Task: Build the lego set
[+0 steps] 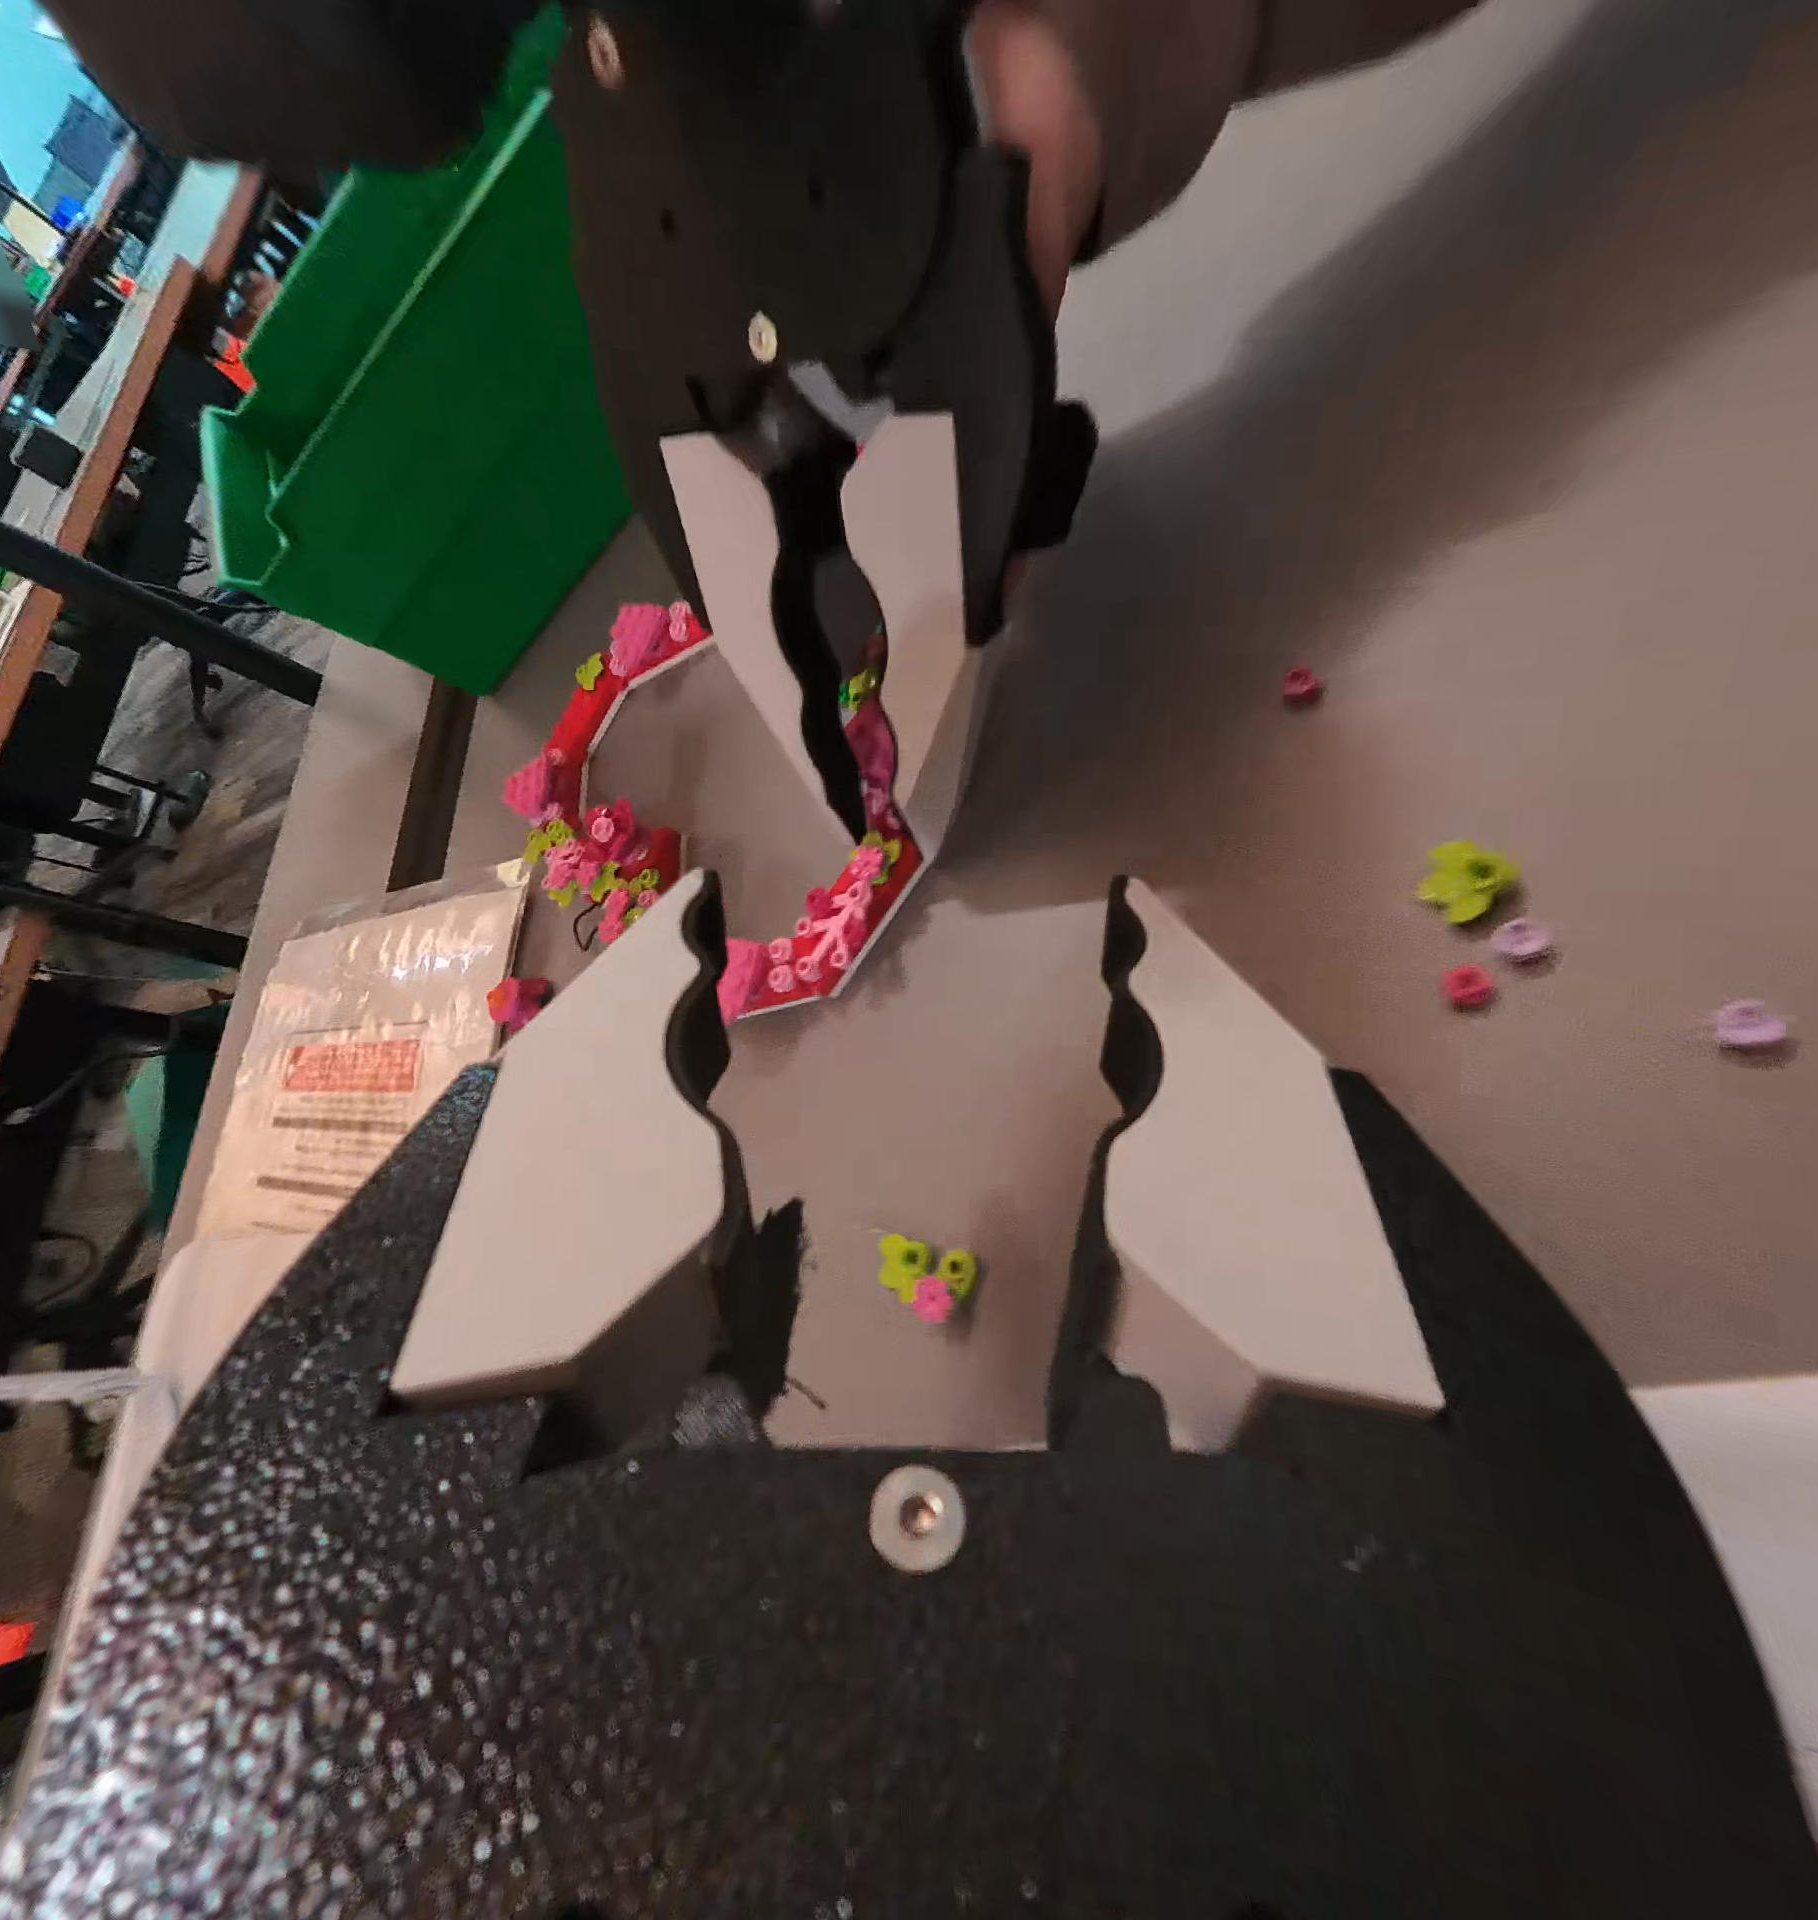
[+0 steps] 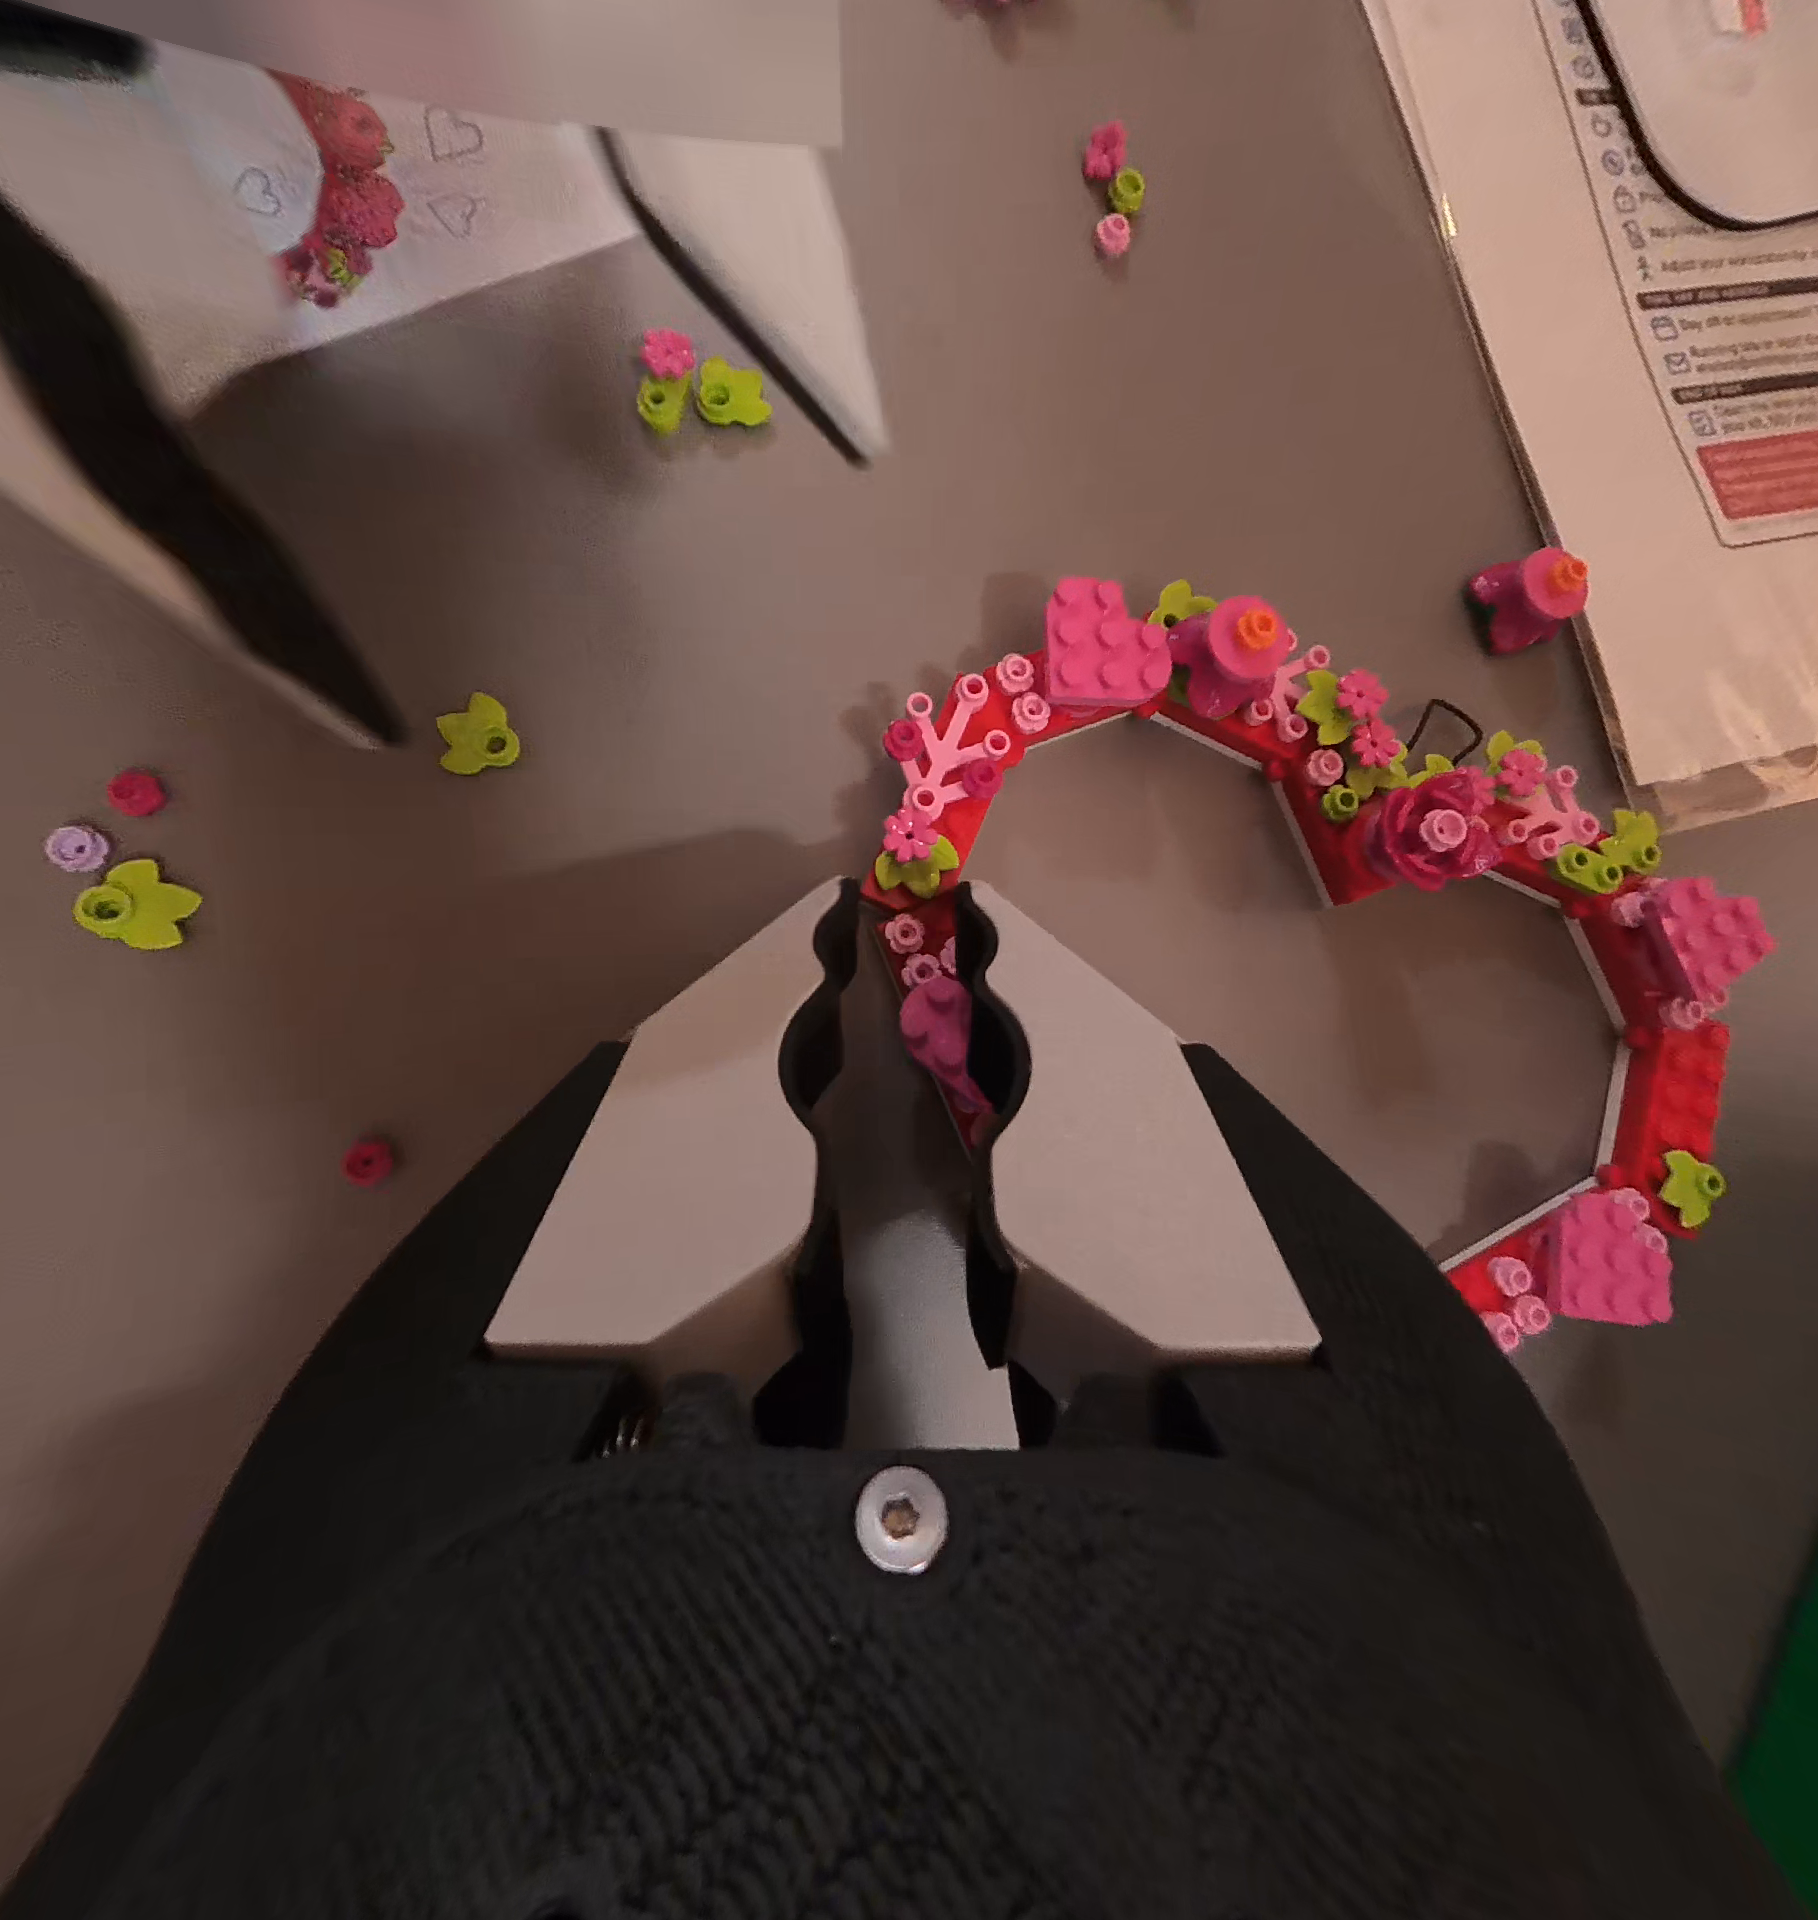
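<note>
Spread wide and holding nothing, the left gripper point(image 1: 915, 1049) hovers above the grey matte worktop point(image 1: 1507, 623), its pale fingers point(image 1: 593, 1143) framing a small cluster of two lime leaf pieces and a pink flower stud point(image 1: 928, 1276). Farther right, the right gripper point(image 2: 905, 904) is clenched on one end of the red, heart-shaped Lego wreath frame dressed with pink hearts, roses and lime leaves point(image 2: 1300, 758), which lies flat towards the worktop's far edge. To do this step well, I judge the right gripper should keep the frame pinned level while the left pinches one loose stud squarely and presses it straight down onto a bare red stud. Loose lime, lilac and magenta pieces point(image 1: 1468, 881) dot the worktop's right side; a bagged printed sheet point(image 1: 365, 1049) sits at its left edge beside a green plastic bin point(image 1: 417, 416), with desks beyond.
</note>
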`<state>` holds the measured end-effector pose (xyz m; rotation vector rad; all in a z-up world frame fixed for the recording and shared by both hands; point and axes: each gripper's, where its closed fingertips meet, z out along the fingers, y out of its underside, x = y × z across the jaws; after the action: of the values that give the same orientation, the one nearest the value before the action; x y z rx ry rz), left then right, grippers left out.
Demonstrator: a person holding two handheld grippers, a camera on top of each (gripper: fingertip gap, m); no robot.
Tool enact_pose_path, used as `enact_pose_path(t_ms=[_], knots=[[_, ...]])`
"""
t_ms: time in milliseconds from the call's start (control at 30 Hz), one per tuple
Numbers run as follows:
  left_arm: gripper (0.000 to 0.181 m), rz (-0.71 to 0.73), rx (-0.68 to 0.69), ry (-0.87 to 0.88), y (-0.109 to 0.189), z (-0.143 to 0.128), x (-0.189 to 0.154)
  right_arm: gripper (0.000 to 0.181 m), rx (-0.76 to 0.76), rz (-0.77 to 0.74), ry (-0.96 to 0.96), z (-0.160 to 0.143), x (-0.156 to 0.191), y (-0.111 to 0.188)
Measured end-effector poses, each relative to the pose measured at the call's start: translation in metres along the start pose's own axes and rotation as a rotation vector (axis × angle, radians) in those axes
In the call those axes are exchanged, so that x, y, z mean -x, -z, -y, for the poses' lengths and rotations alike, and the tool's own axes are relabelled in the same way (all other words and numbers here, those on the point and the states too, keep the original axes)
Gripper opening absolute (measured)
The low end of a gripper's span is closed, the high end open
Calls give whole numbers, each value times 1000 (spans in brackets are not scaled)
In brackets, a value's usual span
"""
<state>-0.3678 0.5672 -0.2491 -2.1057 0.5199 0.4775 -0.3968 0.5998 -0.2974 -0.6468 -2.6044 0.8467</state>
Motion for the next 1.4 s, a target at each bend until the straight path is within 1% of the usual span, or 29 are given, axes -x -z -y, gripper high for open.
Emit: enact_pose_path(t_ms=[133, 200, 267, 400, 467, 567, 700, 800, 933, 1100, 1200, 1267, 1400], knots=[[62, 17, 65, -128, -21, -18, 12, 15, -28, 16, -17, 3, 0, 4], [59, 17, 80, -179, -29, -24, 15, 10, -60, 20, -30, 6, -1, 7], [56, 20, 77, -221, -35, -25, 17, 8, -92, 22, -37, 10, -2, 10], [51, -4, 101, -264, -45, -29, 16, 16, -67, 10, -6, 5, -3, 12], [49, -63, 96, -261, -45, -28, 12, 22, -53, 28, 21, 0, 1, 14], [48, -205, 114, -247, -44, -30, 7, 29, -14, 53, 57, -5, 1, 15], [48, -321, 160, -245, -48, -34, 16, 32, 25, 51, 99, -3, -5, 18], [44, -399, 191, -233, -52, -37, 21, 33, 17, 29, 126, 1, -3, 21], [36, -496, 195, -219, -55, -37, 18, 32, 44, 1, 174, -6, 2, 18], [31, -585, 213, -204, -59, -40, 11, 32, 45, 13, 146, -8, -1, 18], [27, -600, 217, -214, -61, -40, 12, 32, 10, -13, 159, -4, -1, 19], [23, -612, 216, -218, -61, -41, 11, 32, -21, -54, 205, -2, 2, 18], [23, -625, 223, -211, -60, -42, 12, 32, -41, -241, 408, -2, 0, 12]])
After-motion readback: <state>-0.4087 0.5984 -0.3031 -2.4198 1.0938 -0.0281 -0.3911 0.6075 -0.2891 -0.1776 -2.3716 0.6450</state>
